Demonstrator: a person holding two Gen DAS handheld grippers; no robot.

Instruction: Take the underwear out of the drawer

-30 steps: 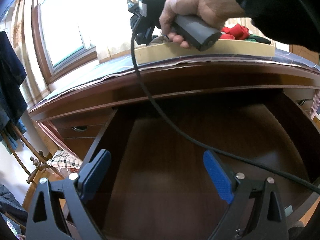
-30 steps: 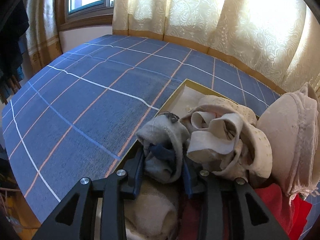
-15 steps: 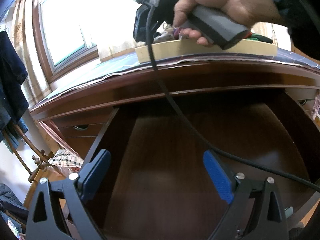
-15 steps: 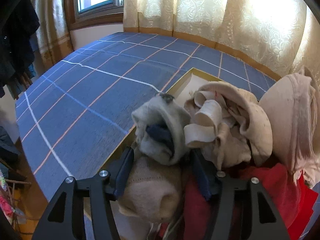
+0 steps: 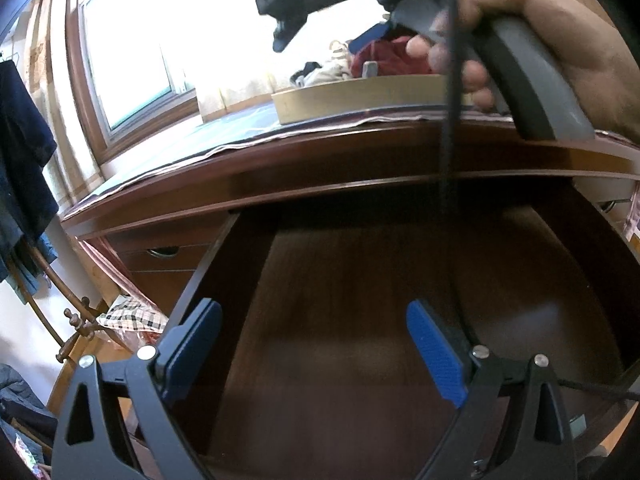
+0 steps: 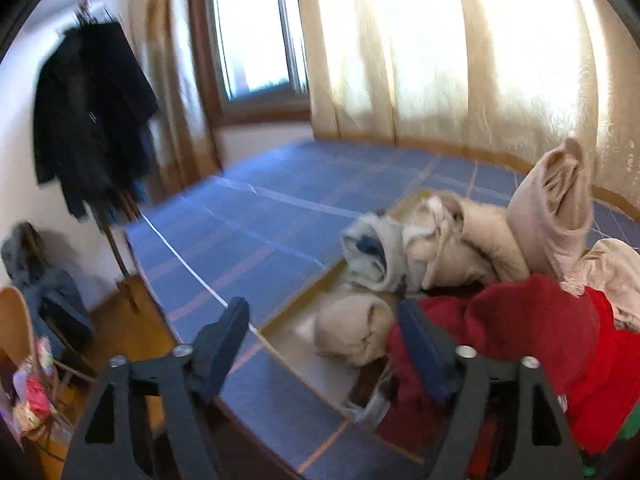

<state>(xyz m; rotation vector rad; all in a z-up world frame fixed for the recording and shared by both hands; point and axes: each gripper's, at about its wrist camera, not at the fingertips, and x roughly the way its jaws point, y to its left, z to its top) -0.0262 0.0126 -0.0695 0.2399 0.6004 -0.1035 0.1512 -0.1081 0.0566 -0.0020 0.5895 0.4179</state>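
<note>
**Underwear in tray on bench; drawer bare**

Underwear [image 6: 460,248], rolled beige, grey and red pieces, lies piled in a shallow tray [image 6: 296,300] on the blue-clothed bench [image 6: 248,248]. Right gripper [image 6: 324,344] hovers beside the pile, fingers spread, holding nothing. Left gripper [image 5: 316,344] hangs over the open drawer [image 5: 360,300], fingers spread, holding nothing.

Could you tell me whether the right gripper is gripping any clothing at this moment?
No, the right gripper is open and empty, above the shallow tan box of rolled clothes.

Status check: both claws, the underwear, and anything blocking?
Left claw open, over brown wooden drawer. Right claw open, empty. Grey rolled underwear lies in shallow tan box. No obstruction visible.
</note>
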